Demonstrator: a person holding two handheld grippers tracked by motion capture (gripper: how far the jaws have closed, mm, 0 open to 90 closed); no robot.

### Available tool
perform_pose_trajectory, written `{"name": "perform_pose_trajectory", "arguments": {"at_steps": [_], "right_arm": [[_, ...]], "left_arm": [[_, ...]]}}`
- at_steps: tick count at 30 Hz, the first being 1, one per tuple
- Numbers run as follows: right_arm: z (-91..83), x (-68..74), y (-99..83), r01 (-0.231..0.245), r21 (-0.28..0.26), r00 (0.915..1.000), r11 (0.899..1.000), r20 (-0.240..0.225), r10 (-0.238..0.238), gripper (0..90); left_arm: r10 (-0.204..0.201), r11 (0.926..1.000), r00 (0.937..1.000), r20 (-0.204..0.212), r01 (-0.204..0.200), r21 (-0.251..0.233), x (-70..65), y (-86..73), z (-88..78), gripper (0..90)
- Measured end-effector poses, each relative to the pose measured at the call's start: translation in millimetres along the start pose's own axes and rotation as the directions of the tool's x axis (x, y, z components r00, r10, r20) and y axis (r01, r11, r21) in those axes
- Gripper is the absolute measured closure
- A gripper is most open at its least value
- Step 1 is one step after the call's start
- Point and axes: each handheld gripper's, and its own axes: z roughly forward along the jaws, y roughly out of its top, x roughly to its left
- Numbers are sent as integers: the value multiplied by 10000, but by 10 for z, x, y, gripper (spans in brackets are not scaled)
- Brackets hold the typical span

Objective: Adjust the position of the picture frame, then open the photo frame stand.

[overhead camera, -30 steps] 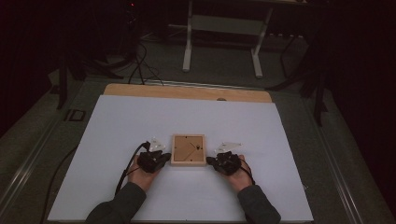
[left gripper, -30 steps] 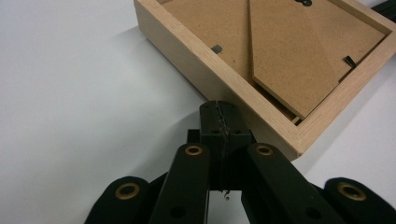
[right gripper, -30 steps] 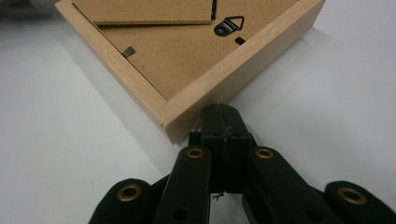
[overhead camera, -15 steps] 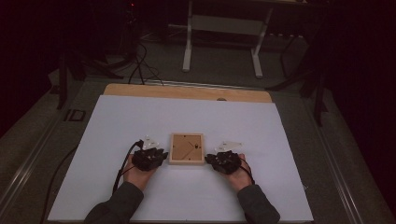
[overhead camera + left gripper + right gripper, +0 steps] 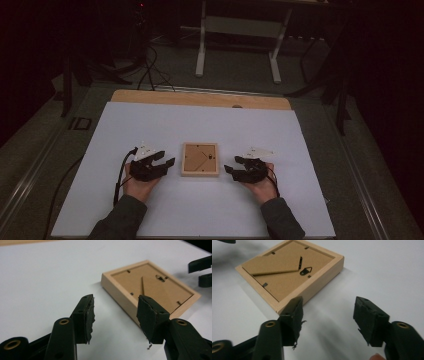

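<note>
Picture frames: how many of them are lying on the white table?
1. The wooden picture frame lies back side up near the middle of the white table, between the open left gripper and right gripper, touching neither.
</note>
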Motion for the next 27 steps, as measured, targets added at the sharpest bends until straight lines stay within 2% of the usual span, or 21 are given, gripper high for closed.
{"name": "perform_pose_trajectory", "arguments": {"at_steps": [7,17,23,27], "right_arm": [[-31,-28,13,-181,-308,9998,9994,76,184,346],[-95,-53,51,-172,-606,9996,9980,208,185,347],[-114,-75,43,-275,-628,9994,9976,215,289,350],[-128,-84,37,-357,-660,9991,9972,208,371,351]], "left_arm": [[461,9982,9987,200,-454,-381,-31,24,-37,439],[606,9973,9977,311,-593,-435,-92,50,-24,431],[860,9962,9954,431,-853,-176,-159,76,12,431],[974,9952,9930,672,-976,-5,-210,125,26,428]]}}
